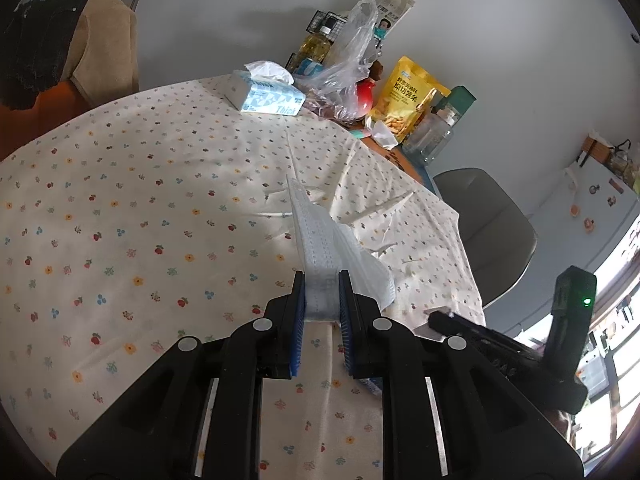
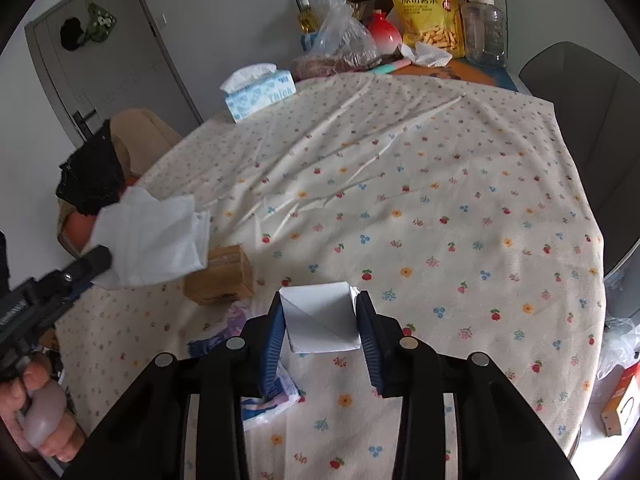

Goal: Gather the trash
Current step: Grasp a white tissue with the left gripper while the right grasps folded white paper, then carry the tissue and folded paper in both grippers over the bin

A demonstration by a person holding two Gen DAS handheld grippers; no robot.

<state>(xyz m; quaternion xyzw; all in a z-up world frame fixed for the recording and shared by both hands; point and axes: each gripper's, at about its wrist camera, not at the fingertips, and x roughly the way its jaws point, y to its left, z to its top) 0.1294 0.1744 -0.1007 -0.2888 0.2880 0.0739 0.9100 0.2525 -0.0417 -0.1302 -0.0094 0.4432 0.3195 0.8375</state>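
Risk: the right gripper [image 2: 320, 312] clasps a small folded white carton [image 2: 320, 318] by its sides only; it may crush or slip. The left gripper [image 1: 322, 294] pinches a limp tissue [image 1: 328, 248], likely to tear loose. Both sit over the floral tablecloth [image 2: 440, 184], well short of the tissue box [image 2: 258, 90]; grey walls behind.

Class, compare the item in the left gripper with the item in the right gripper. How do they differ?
The tissue in the left gripper is soft, limp and crumpled; the white carton in the right gripper is boxy and creased. The tissue hangs loosely; the carton keeps its shape. Both are white and clamped between blue pads.
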